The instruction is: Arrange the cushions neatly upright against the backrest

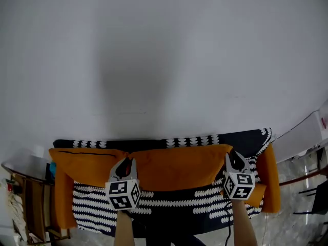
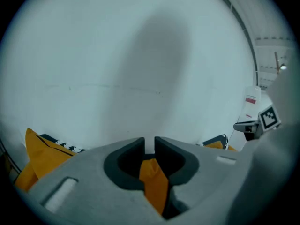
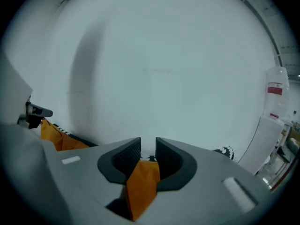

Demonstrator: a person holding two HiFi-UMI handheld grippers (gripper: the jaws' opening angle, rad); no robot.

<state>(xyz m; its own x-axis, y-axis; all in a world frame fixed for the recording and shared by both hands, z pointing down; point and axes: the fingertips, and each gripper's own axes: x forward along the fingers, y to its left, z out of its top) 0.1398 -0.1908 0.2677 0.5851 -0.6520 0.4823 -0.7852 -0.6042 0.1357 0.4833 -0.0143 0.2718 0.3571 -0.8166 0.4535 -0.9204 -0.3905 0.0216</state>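
Orange-covered, the middle cushion leans on the sofa backrest; we clamp its top corners, left gripper at left, right gripper at right.

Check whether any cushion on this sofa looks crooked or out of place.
Yes. The right-end cushion stands turned along the sofa's side, not against the backrest. The middle orange cushion is pinched at its top edge by the left gripper and right gripper.

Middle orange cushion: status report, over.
Left tool, right tool: both shut on middle orange cushion. Cushion along backrest. Nothing seen blocking.
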